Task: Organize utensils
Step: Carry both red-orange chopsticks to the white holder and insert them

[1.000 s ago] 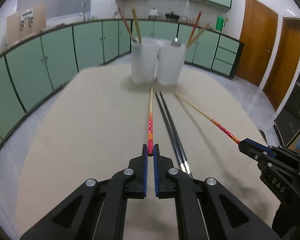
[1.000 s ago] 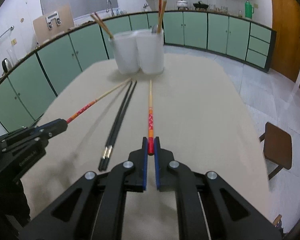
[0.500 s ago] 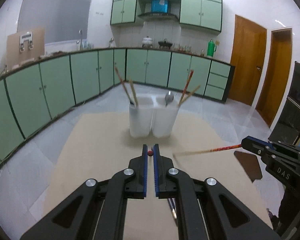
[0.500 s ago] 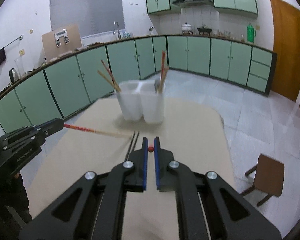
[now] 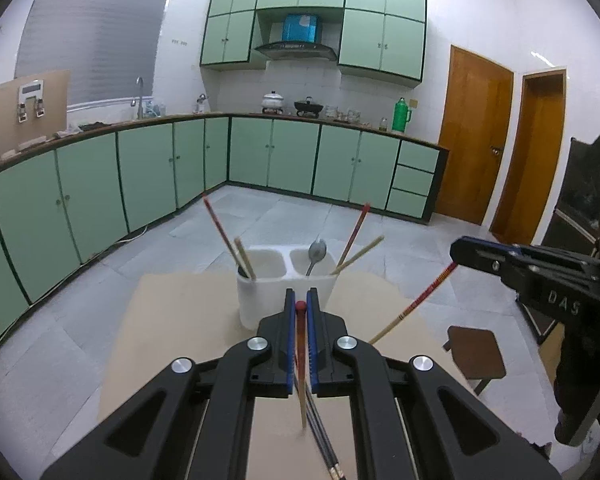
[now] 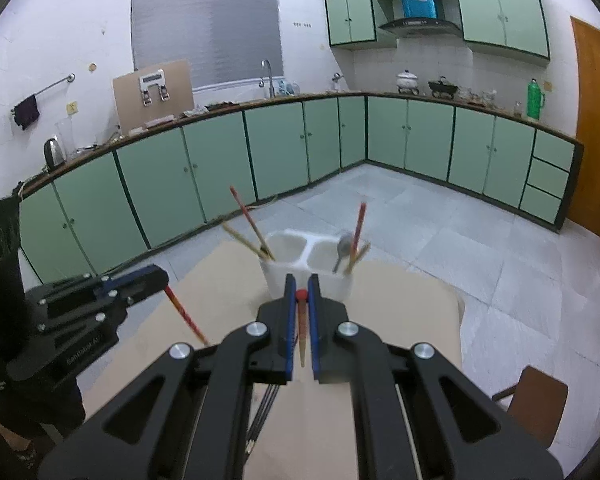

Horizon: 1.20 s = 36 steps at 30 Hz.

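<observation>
My left gripper [image 5: 300,307] is shut on a red-ended chopstick [image 5: 301,364] that hangs down, raised above the table. My right gripper [image 6: 301,295] is shut on a second red-ended chopstick [image 6: 302,332], also hanging down. Each shows in the other's view: the right gripper [image 5: 466,249] with its chopstick [image 5: 414,306], the left gripper [image 6: 156,278] with its chopstick [image 6: 186,314]. The white two-compartment holder [image 5: 260,296] stands ahead with several chopsticks and a spoon [image 5: 316,254]; it also shows in the right wrist view [image 6: 284,272]. Black chopsticks [image 5: 324,440] lie on the table below.
The beige table [image 5: 180,320] ends just past the holder, with grey tiled floor beyond. A brown stool [image 5: 476,352] stands at the right of the table. Green cabinets [image 5: 148,176] line the walls. The black chopsticks also show in the right wrist view [image 6: 264,412].
Both grippers have lifted their chopsticks off the table and tilted up, so the chopsticks now hang downwards. The holder now appears lower and I look down into it.
</observation>
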### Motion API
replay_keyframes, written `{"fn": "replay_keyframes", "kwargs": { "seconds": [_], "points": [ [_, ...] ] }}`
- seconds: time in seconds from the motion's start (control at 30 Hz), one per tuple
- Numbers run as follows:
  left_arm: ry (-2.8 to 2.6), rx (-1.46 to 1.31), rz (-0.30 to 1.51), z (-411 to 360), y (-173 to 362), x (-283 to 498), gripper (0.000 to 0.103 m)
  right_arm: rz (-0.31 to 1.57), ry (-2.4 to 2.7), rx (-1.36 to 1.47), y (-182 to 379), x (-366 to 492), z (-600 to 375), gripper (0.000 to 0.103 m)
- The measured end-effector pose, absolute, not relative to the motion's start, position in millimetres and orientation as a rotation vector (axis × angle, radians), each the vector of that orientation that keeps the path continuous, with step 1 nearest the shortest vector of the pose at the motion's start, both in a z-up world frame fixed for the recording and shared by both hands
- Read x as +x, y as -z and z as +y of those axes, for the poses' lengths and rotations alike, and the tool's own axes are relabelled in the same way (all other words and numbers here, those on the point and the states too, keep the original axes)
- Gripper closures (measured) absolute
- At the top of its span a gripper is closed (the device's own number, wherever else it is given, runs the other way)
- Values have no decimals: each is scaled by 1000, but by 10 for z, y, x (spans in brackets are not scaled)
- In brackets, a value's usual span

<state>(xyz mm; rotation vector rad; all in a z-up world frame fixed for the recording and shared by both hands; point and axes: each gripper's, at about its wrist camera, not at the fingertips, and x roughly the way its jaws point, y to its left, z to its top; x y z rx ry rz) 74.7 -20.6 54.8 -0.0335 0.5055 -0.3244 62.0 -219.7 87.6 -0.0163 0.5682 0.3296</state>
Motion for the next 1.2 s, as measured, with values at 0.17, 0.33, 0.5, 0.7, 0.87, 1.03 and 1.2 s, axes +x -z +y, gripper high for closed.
{"fn": "replay_keyframes", "kwargs": {
  "seconds": [0.17, 0.33, 0.5, 0.7, 0.87, 1.03, 1.2],
  "points": [
    [336, -32, 436, -196, -852, 855, 98, 528, -354, -14, -1192, 787, -2195, 98],
    [338, -25, 348, -228, -1192, 1015, 98, 462, -347, -34, -1544, 973, -2206, 98],
    [328, -31, 271, -292, -1499, 1298, 98, 439, -327, -36, -1740, 1244, -2237, 98],
    [305, -27, 233, -402, -1654, 1778, 98, 453, -297, -46, -1744, 1627, -2257, 98],
    [271, 7, 232, -506, -1463, 2113, 98, 484, -282, -53, -1547, 1903, -2224, 98],
    [248, 16, 298, -523, -1104, 2400, 98, 545, -271, -46, -1198, 2146, -2188, 98],
    [238, 28, 388, -515, -756, 2544, 97, 599, -264, -45, -877, 2274, -2150, 98]
  ]
}}
